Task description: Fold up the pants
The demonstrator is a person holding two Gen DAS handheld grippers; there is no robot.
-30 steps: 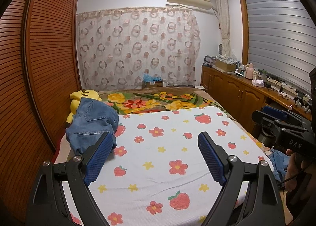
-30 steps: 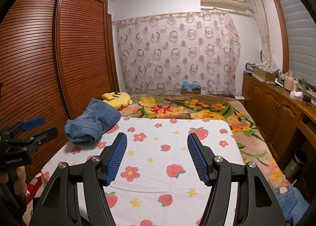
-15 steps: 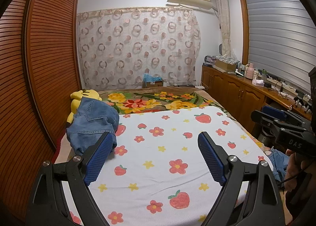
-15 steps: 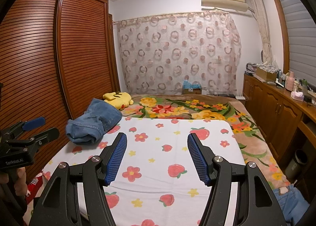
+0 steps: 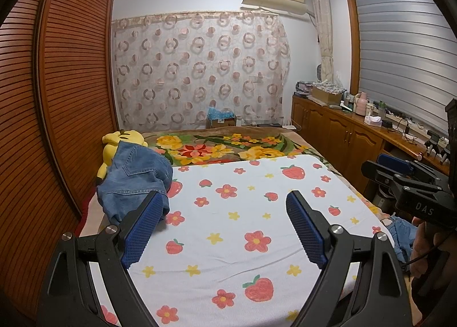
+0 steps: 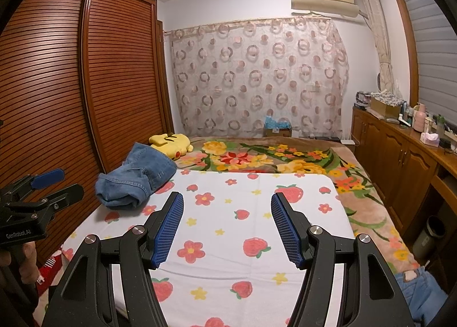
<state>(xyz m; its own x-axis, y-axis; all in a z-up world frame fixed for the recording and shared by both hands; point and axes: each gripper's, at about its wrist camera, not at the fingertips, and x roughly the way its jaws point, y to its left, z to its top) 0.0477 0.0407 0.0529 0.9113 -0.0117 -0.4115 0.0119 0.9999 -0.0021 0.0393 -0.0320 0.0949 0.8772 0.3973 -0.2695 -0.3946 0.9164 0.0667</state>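
Jaws spread and empty on our left gripper [image 5: 222, 209] and right gripper [image 6: 227, 212] — bunched jeans [image 5: 134, 178] run lengthwise along the bed's [image 6: 257, 227] left edge — only our right view shows their rolled near end.

The right gripper [image 5: 400, 172] body, seen in the left wrist view, carries the light lettering "DAS". The left gripper [image 6: 48, 187] body, seen in the right wrist view, carries the marking "GenRobot.AI". No other text is legible.

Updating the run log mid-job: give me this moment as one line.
left gripper: open, empty | right gripper: open, empty | jeans: bunched at the bed's left edge, against yellow plush | strawberry sheet: nothing grasped
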